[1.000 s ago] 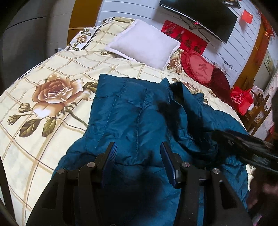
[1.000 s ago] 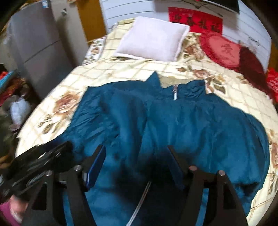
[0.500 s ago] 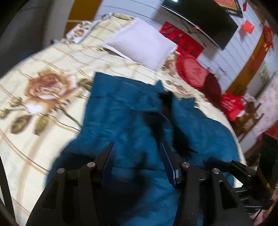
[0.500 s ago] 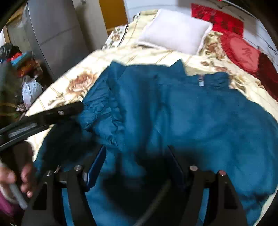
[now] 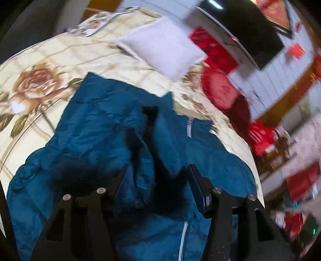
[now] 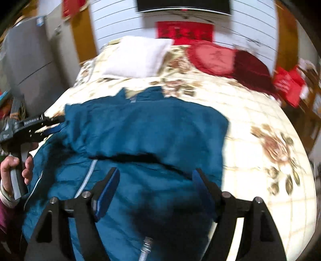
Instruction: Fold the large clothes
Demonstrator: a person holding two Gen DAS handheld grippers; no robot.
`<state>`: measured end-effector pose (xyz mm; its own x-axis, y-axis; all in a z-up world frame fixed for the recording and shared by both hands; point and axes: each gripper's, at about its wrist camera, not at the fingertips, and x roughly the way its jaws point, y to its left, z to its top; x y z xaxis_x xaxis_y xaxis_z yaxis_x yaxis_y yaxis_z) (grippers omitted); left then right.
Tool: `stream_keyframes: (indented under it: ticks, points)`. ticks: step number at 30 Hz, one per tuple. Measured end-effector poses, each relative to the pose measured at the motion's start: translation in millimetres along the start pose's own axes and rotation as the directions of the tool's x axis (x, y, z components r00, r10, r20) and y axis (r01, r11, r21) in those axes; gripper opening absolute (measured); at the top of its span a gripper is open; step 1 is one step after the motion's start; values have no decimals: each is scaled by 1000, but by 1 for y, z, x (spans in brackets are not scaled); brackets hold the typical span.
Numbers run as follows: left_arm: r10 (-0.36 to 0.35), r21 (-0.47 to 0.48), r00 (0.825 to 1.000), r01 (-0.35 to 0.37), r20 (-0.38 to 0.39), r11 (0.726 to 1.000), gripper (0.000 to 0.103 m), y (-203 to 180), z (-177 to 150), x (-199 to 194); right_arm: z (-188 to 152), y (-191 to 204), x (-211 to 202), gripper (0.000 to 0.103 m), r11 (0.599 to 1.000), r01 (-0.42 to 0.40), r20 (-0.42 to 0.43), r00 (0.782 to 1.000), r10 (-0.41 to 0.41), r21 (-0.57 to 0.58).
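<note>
Now both sleeves lie folded across the jacket [image 6: 152, 128]; left gripper [image 5: 159, 180] and right gripper [image 6: 155, 186] have just opened, empty, so halving comes next

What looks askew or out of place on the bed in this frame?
The teal puffer jacket lies half folded and crooked: one sleeve is laid across the chest, its dark cuff edge slanting, and the left side is bunched. Otherwise nothing on the floral bedspread looks spilled or damaged.

Bed covered by cream rose-print quilt [image 6: 260, 128]. White square pillow [image 5: 162, 54] and red round cushion [image 6: 210, 56] placed at headboard end. Black flat screen [image 6: 183, 7] mounted on white slatted wall [image 6: 116, 22].
</note>
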<state>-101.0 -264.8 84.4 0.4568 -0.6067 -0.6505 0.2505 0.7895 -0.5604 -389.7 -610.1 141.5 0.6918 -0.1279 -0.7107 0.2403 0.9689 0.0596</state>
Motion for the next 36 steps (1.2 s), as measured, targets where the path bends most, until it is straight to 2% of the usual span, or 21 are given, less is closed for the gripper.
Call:
stream_keyframes:
  ticks: [3,7,8,9,10,11,13,16,19,21,24,26,27,28,32,34,36]
  points:
    - [24,-34,999,-23,32,999,87,4,3,7,-6,-24,-4,81,999,19,2,1000,-19,39]
    - [18,15,999,-18,-40,1000,87,-7,0,27,-13,-40,3,81,996,31,-14,999,-30,78]
    - [31,45,998,-29,-52,999,82,-12,-1,29,-14,-42,5,81,995,27,-15,1000,-25,95]
    - [52,101,997,-46,-57,994,67,-19,-3,30,-14,-45,8,81,993,16,-13,1000,-14,119]
    - [66,145,996,-57,-55,988,59,-25,-2,28,-13,-46,11,81,989,3,-12,1000,-1,145]
    - [80,186,996,-70,-45,980,53,-31,0,25,-12,-47,12,81,986,-6,-12,1000,9,166]
    - [62,213,998,-62,8,975,49,-34,8,8,-8,-46,16,81,979,-26,-4,1000,28,202]
    - [50,215,998,-59,48,975,49,-28,27,-11,4,-31,25,81,986,-31,11,1000,29,163]
    - [71,188,997,-74,23,979,49,-12,36,-11,20,-11,40,81,995,-10,43,999,6,99]
    - [91,162,996,-88,-9,983,48,0,36,-3,30,-4,60,81,993,-33,42,999,28,115]
    - [120,132,992,-113,-46,985,48,19,28,15,39,-3,100,81,988,-34,2,999,34,153]
    - [107,133,993,-99,-53,986,49,23,24,20,36,-7,131,81,986,-3,-66,998,14,167]
    - [97,143,994,-88,-55,986,54,24,24,21,31,-9,151,81,984,4,-112,994,16,181]
    - [95,151,994,-85,-59,985,55,22,25,20,28,-10,160,81,983,6,-126,992,18,184]
    - [112,188,992,-100,-54,977,61,16,33,4,29,-8,152,80,987,10,-133,991,12,160]
    - [130,208,991,-127,-4,970,67,11,39,-14,32,-13,131,80,986,-2,-88,996,16,164]
    - [135,234,989,-144,52,962,78,6,41,-28,36,-13,110,80,989,8,-35,999,-2,151]
